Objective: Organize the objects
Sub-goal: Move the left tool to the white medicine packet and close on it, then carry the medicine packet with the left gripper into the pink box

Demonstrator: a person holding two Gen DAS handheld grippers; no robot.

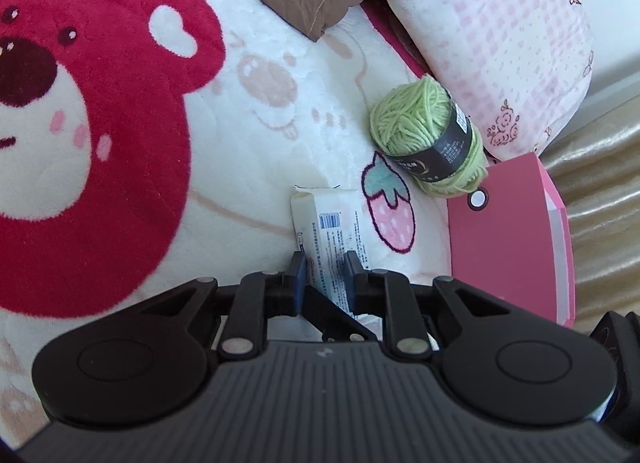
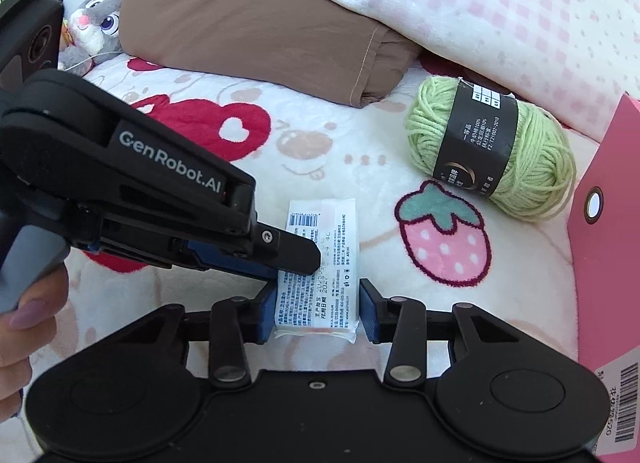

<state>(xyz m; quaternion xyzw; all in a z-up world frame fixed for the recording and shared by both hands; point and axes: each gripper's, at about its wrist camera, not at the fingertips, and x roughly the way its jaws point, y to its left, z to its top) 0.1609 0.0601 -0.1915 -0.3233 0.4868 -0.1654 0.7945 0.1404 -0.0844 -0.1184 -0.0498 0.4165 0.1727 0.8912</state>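
A white wrapped packet (image 2: 332, 223) with a barcode and printed text lies flat on the plush blanket (image 2: 360, 167). My right gripper (image 2: 318, 311) is shut on the packet's near end, one blue pad against each long side. My left gripper (image 2: 312, 259) reaches in from the left, shut, with its tip resting on top of the packet's left half. In the left wrist view, the packet (image 1: 332, 223) shows through the narrow gap of the left gripper (image 1: 325, 275). A green yarn ball (image 2: 536, 167) with a black label lies to the right, beyond the packet.
A pink paper bag (image 2: 608, 263) stands at the right edge, close to the yarn (image 1: 416, 119). A brown pillow (image 2: 248, 23) and a pink-checked pillow (image 2: 500, 11) lie at the back. A plush rabbit (image 2: 96, 23) sits far left. A hand (image 2: 16, 323) holds the left gripper's handle.
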